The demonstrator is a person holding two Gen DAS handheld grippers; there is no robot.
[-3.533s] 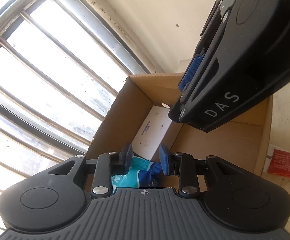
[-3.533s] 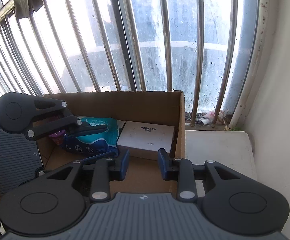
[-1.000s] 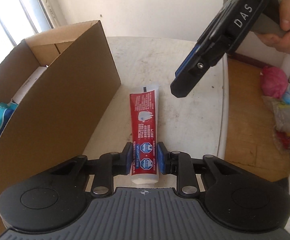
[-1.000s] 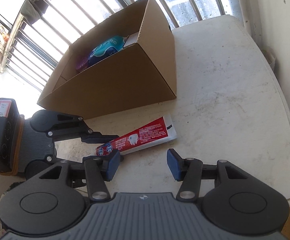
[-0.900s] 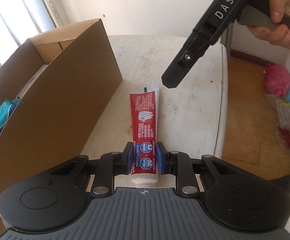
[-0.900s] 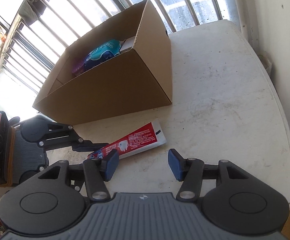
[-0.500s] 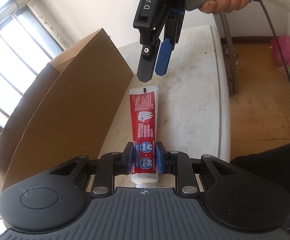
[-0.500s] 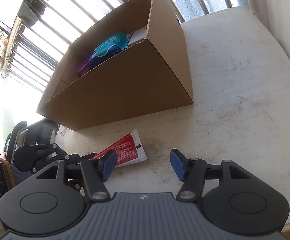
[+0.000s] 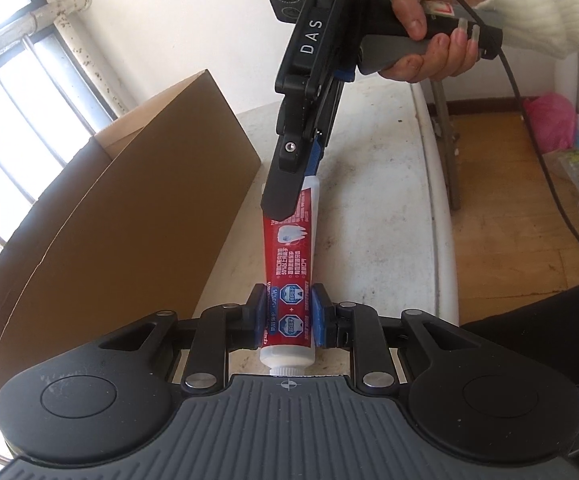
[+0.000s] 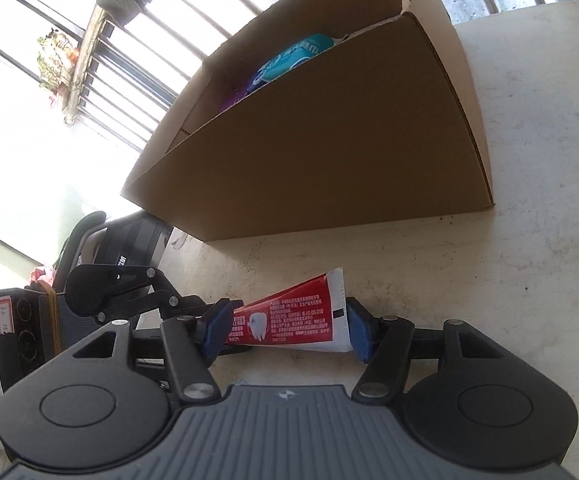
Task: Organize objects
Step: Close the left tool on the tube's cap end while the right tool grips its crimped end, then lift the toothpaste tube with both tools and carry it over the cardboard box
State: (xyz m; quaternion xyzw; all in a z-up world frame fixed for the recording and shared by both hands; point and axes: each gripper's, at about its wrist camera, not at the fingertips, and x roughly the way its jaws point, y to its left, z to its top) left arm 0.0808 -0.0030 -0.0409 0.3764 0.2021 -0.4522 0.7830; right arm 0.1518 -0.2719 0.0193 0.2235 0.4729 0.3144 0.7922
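Red toothpaste tube (image 9: 289, 276) clamped by left gripper (image 9: 288, 317), straddled by open right gripper (image 10: 285, 330); only right-wrist view reveals teal packet (image 10: 289, 60) inside cardboard box (image 10: 329, 152) at 12 o'clock.

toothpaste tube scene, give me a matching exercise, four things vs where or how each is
Things:
1. toothpaste tube
2. cardboard box
3. left claw
4. right claw

States:
A. open, pads at either end of the tube's flat end
B. lying on the white table, beside the box
C. shut on the tube near its cap
D. open top, a teal packet inside

Pairs: 1-B, 2-D, 3-C, 4-A
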